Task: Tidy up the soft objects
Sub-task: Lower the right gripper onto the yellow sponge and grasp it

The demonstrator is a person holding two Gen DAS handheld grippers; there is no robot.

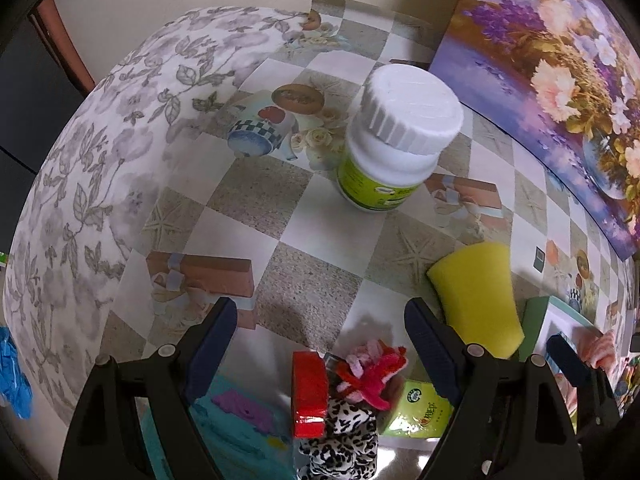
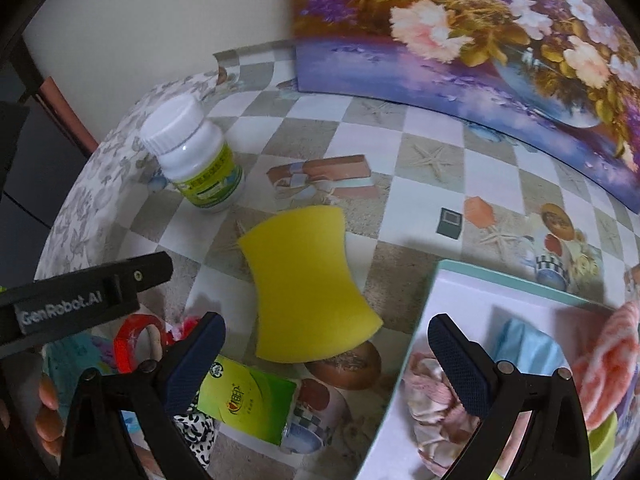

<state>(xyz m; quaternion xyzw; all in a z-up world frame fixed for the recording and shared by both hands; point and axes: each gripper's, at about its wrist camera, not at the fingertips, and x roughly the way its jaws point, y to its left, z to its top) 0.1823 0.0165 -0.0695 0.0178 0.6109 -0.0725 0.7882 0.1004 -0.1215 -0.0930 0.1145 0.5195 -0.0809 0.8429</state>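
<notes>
Yellow foam sponge [image 2: 306, 280] lies flat mid-frame on bench, beside teal tray [image 2: 500, 276]. My right gripper [image 2: 326, 356] and left gripper [image 1: 320, 334] released, empty. Sponge light, squashy; I'd pinch narrow waist.

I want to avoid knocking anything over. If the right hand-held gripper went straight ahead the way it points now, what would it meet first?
Probably the yellow sponge: it lies flat on the checkered tablecloth just ahead of the open right hand-held gripper, slightly toward its left finger. Depth is hard to judge, so it might pass above it.
</notes>
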